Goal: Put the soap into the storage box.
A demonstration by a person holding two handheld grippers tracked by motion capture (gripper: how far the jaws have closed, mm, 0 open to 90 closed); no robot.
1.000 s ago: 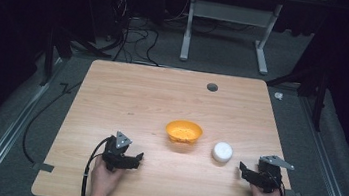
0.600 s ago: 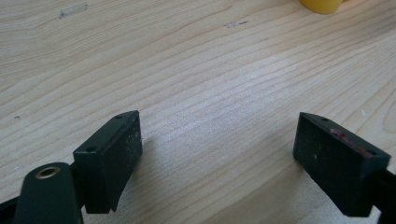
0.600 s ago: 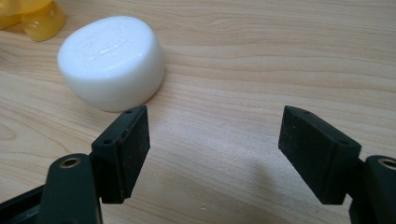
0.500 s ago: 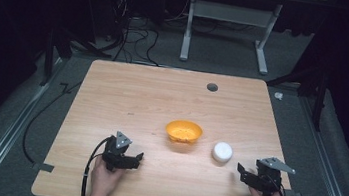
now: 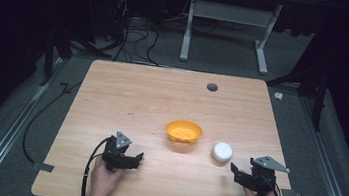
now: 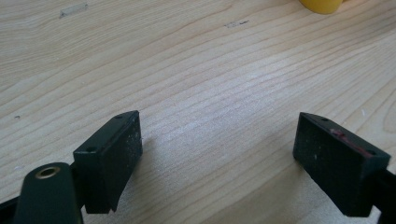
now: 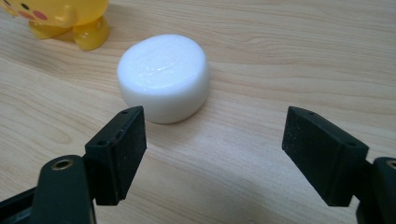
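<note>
We see the right gripper [image 5: 237, 171] low over the table [image 5: 127, 97], its jaws apart and just opened wider with nothing between them; the white puck [image 7: 163, 77] lies just ahead of its left jaw, near the yellow bowl [image 5: 184, 132]. The left gripper [image 5: 138, 159] rests spread wide over bare wood.

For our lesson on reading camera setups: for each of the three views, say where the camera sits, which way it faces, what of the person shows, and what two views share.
High view: above the person's side, facing forward and down on the table; forearms, hands, both tools.
Left gripper view: rides the left tool, facing bare wood; open jaws.
Right gripper view: rides the right tool, facing the white puck; jaws just opening, nothing between.
Shared: high and right views show puck and yellow bowl.
</note>
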